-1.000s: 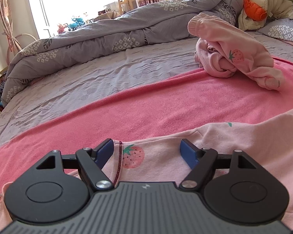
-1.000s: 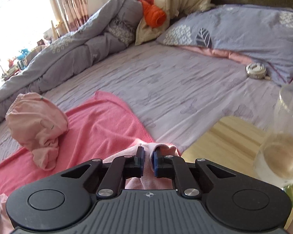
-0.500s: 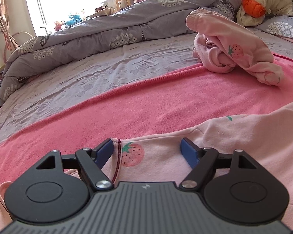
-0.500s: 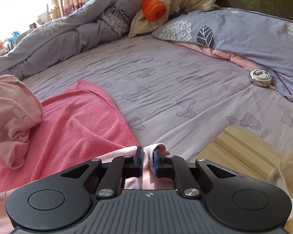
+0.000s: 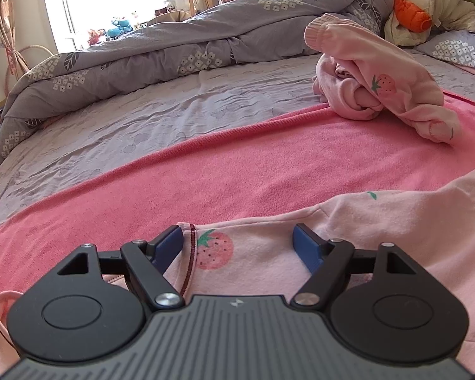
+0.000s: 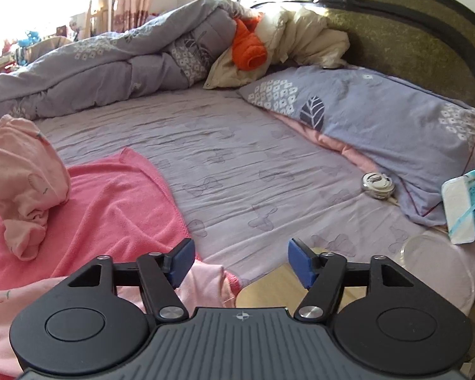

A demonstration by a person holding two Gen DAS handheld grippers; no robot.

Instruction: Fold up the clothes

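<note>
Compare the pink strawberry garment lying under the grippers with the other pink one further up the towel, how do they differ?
The near pink garment lies spread fairly flat; the far pink garment is bunched into a rumpled heap. The near one sits at the front edge of the pink towel, below the left hand-held gripper; the far one sits at the towel's far edge. Both are pale pink with strawberry prints.

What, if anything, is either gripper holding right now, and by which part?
Nothing is held. The right gripper has just been opening its jaws, freeing the edge of the pink strawberry garment. The left gripper stands open over the same garment without pinching it.
</note>
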